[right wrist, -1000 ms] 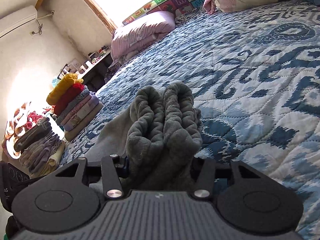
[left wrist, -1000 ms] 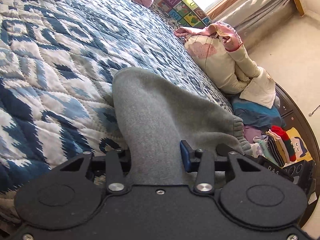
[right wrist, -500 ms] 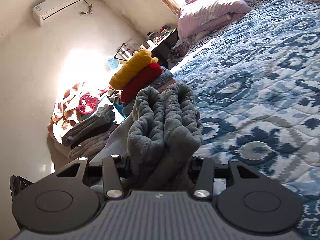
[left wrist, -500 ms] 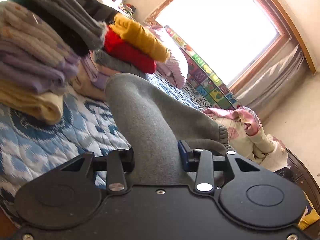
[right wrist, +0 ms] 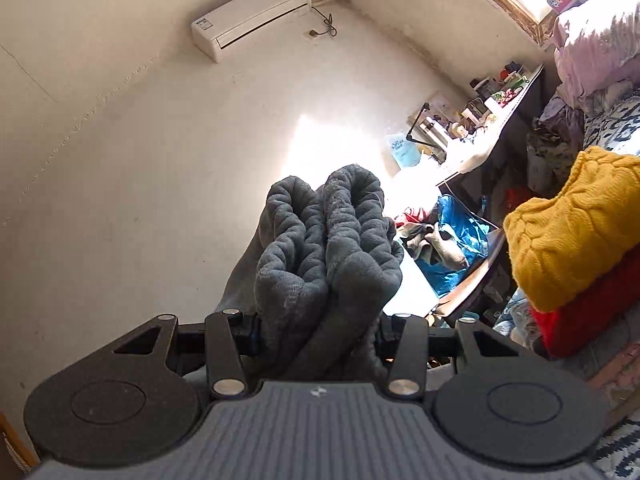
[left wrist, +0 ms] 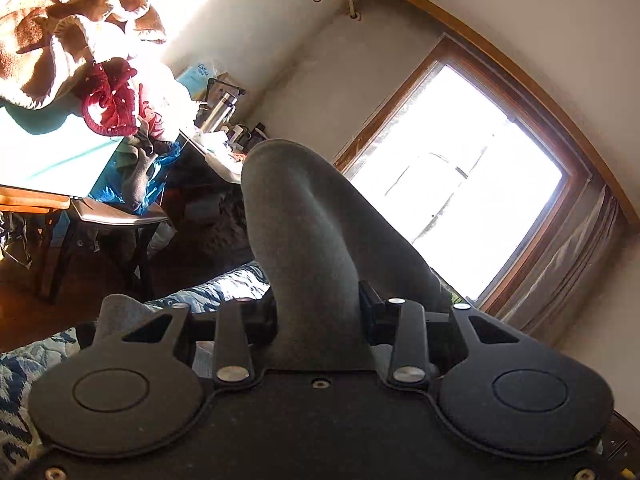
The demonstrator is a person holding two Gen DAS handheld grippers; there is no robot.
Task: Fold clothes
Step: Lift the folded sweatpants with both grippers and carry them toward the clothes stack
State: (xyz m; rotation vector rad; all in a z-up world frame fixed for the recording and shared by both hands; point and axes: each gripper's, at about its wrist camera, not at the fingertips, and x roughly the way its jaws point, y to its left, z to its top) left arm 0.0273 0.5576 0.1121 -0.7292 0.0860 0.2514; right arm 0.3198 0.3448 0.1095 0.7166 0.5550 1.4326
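My left gripper (left wrist: 318, 314) is shut on a folded grey garment (left wrist: 296, 224), whose smooth fold stands up in front of the camera. My right gripper (right wrist: 318, 334) is shut on the same grey garment (right wrist: 324, 248), here a bunched, ribbed edge in two thick rolls. Both grippers are raised and tilted up toward the wall and window. A stack of folded clothes, with a yellow knit (right wrist: 572, 228) on top of a red one (right wrist: 588, 316), sits at the right of the right wrist view.
The blue patterned quilt (left wrist: 224, 290) shows low in the left wrist view. A dark chair (left wrist: 116, 220) and cluttered desk (right wrist: 500, 108) stand by the wall. A brown blanket (left wrist: 60, 32) hangs upper left. A window (left wrist: 460, 184) and an air conditioner (right wrist: 250, 18) are on the walls.
Both grippers have swung up and to the left with the grey garment, from over the quilt toward the clothes stack and wall. Their grip has not changed.
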